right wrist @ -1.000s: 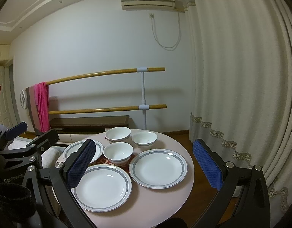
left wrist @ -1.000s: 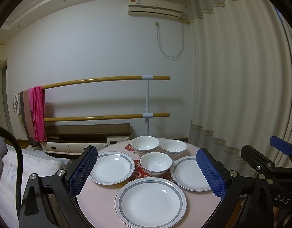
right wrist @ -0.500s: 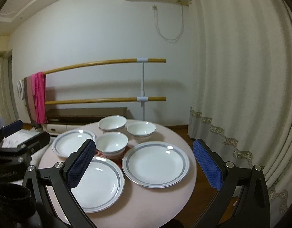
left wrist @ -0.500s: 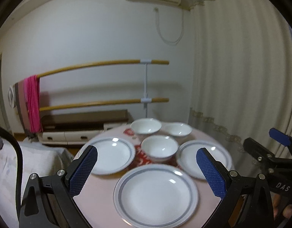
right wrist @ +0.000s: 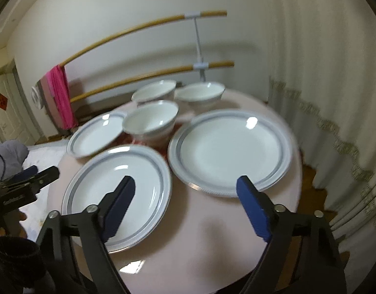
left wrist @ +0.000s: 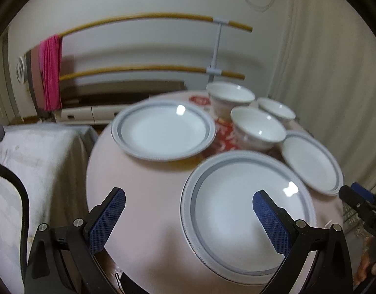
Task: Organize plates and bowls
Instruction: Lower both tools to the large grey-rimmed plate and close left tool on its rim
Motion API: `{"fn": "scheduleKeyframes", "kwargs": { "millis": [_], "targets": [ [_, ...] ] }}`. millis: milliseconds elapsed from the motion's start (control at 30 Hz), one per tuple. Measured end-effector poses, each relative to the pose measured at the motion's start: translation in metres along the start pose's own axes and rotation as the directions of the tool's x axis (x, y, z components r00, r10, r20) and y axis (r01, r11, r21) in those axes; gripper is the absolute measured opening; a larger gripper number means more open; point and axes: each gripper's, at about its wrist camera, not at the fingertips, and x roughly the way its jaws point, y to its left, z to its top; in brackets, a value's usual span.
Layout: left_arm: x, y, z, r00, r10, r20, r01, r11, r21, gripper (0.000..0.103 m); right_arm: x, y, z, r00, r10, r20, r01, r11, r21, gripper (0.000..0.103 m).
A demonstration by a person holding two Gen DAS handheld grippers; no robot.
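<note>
On the round pink table (left wrist: 143,196), the left gripper (left wrist: 189,205) hangs wide and empty. 3 plates ring it: left (left wrist: 163,132), near (left wrist: 246,215), right (right wrist: 230,150). 3 bowls (right wrist: 151,120) cluster at the far side. The right gripper (right wrist: 185,193) is closing, empty.

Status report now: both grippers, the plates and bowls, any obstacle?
Left gripper open, empty. Right gripper empty, jaws closing. Three plates, three bowls unstacked on table. No obstacle.

glossy glazed plates (right wrist: 229,152) (bowls (right wrist: 151,120) too); matt pink table (left wrist: 143,186)
</note>
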Motion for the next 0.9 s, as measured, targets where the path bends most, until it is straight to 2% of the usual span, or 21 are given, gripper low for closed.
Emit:
{"fn": "scheduleKeyframes", "kwargs": {
  "millis": [100,267,333,467,533,633,800,900],
  "targets": [
    [0.013,-0.001,0.003,0.999,0.002,-0.04,-0.002,1.0,-0.003,0.102,0.02,0.0,-0.007,0.997,0.037,-0.07,-0.036,0.999,0.024,0.074],
    [0.031,0.011,0.007,0.997,-0.006,-0.079,0.005,1.0,-0.02,0.102,0.046,0.005,-0.021,0.984,0.065,-0.168,-0.057,0.997,0.055,0.063],
    [0.042,0.016,0.008,0.996,-0.01,-0.093,0.007,1.0,-0.029,0.102,0.053,0.008,-0.025,0.976,0.096,-0.194,-0.084,0.994,0.068,0.055],
    [0.055,0.016,0.007,0.991,-0.02,-0.129,0.015,0.999,-0.032,0.102,0.06,0.009,-0.027,0.973,0.109,-0.204,-0.094,0.992,0.081,0.043],
    [0.062,0.017,0.007,0.989,-0.027,-0.147,0.021,0.999,-0.038,0.102,0.063,0.008,-0.024,0.97,0.13,-0.205,-0.112,0.989,0.097,0.028],
    [0.072,0.019,0.008,0.984,-0.036,-0.177,0.028,0.998,-0.047,0.102,0.066,0.008,-0.024,0.966,0.155,-0.207,-0.135,0.985,0.111,0.021],
    [0.08,0.019,0.008,0.982,-0.028,-0.189,0.018,0.999,-0.05,0.102,0.069,0.01,-0.023,0.963,0.176,-0.203,-0.155,0.981,0.115,0.019],
    [0.088,0.017,0.008,0.975,0.024,-0.222,-0.034,0.999,-0.039,0.102,0.071,0.01,-0.022,0.963,0.178,-0.202,-0.157,0.981,0.114,0.019]
  ]
}}
